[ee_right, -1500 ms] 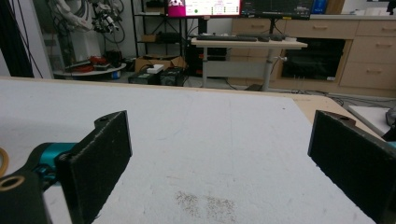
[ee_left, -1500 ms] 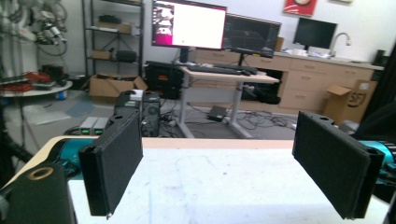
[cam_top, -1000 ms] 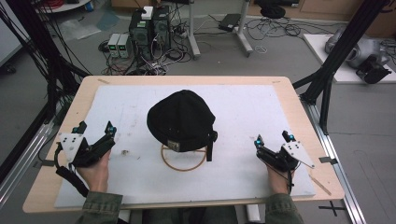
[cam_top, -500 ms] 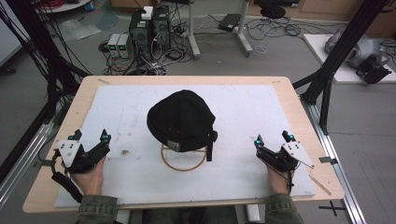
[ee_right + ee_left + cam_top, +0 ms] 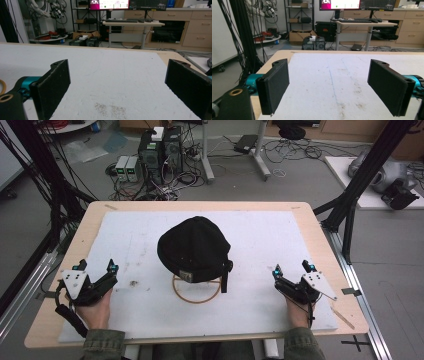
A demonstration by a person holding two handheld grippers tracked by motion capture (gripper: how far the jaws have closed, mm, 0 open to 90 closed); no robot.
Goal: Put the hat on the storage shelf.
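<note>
Now we rest our left gripper (image 5: 96, 268) and right gripper (image 5: 291, 268) well to either side of the black cap (image 5: 194, 248), both with jaws apart and empty.

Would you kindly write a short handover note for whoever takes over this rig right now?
Left tool: open, nothing between its jaws, resting near the left edge of the white mat.
Right tool: open, nothing between its jaws, near the mat's right edge.
Black cap: mid-mat, sitting on top of a wooden ring, whose near arc shows below the brim. A black strap hangs at the cap's right side.
Done: nothing that shows; neither tool touches the cap or ring.
Left: probably reach in from both sides and handle the cap, but what to do with it cannot be told from here.
</note>
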